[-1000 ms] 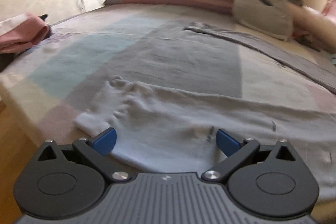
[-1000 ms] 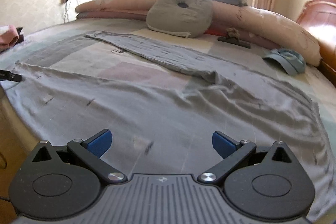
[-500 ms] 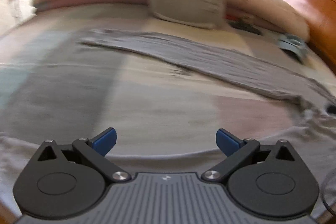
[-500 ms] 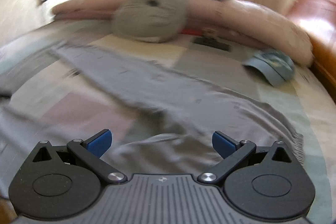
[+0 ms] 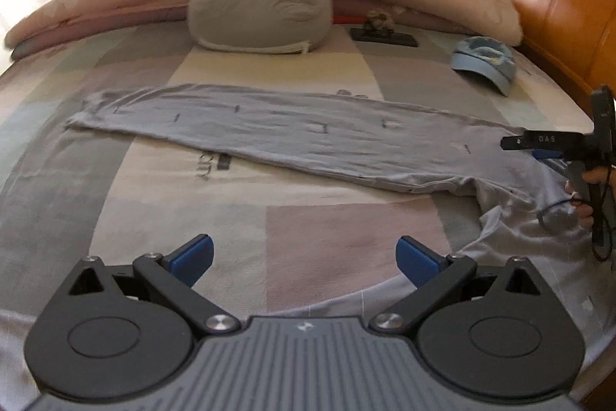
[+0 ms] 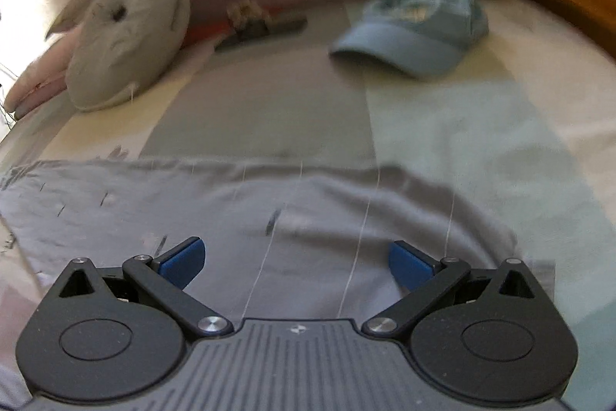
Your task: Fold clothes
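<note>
Shirt (image 6: 308, 230) under wide right claw (image 6: 296, 259); left claw (image 5: 304, 257) wide over bedspread (image 5: 327, 237)

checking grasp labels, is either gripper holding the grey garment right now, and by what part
Nothing is held. The left gripper and right gripper both stand open, jaws wide apart over the grey garment, with no cloth pinched between them.

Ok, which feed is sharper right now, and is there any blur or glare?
Left wrist view: mostly sharp, grey garment crisp, fisheye bending at the edges, bright window glare along the top. Right wrist view: motion-blurred, blue cap and grey cushion smeared.
</note>
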The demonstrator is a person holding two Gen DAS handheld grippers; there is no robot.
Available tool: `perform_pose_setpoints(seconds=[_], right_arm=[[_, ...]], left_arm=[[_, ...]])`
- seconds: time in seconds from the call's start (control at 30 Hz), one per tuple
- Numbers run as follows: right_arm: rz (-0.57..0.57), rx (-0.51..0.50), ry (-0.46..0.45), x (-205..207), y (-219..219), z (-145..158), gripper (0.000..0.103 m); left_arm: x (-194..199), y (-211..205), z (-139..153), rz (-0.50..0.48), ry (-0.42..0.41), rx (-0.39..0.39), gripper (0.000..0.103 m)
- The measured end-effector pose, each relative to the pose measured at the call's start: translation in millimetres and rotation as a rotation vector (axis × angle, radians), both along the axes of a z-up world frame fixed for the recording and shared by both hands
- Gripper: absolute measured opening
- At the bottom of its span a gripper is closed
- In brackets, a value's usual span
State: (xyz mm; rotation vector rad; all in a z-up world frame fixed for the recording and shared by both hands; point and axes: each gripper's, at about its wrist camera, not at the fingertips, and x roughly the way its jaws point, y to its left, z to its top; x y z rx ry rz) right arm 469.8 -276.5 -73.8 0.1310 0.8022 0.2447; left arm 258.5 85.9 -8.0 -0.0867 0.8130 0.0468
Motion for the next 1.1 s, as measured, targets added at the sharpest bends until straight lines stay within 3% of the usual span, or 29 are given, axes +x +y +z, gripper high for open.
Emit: perform_pose_setpoints(seconds=[0.23, 0.37, 0.53, 0.63, 0.73, 0.8, 1.1], right_arm=[[0.054, 0.015, 0.03, -1.1, -3.7, 24.2, 0.103], [0.145, 0.035, 0.022, -39.8, -2.7, 44.4, 0.103], [0.113, 0.022, 0.066, -92.5, -4.1, 38.0, 0.103], [0.068, -0.017, 0.098, -118.3, -2.1, 27.9, 0.103], [0.018, 0.012, 0.148, -128.6, -7.1, 19.0, 0.103], [-0.019, 0.033, 0.184, -130.3, -9.9, 12.9, 0.103], [-0.047, 0.004, 0.155, -137.2, -4.0, 6.3, 0.103]], left_arm=[[-4.7, -0.4, -10.8, 0.052, 0.048, -0.043, 0.101], [7.8, -3.5, -11.4, 0.031, 0.057, -0.056, 0.101], [45.5, -23.8, -7.2, -0.089, 0.041, -0.052, 0.101], [73.4, -50.1, -7.5, -0.203, 0.011, -0.034, 0.101], [103.4, -85.7, -13.0, -0.319, 0.01, 0.017, 0.101], [120.9, -107.1, -19.7, -0.356, 0.021, 0.051, 0.101], [169.3, -155.5, -50.8, -0.434, 0.082, 0.132, 0.101]])
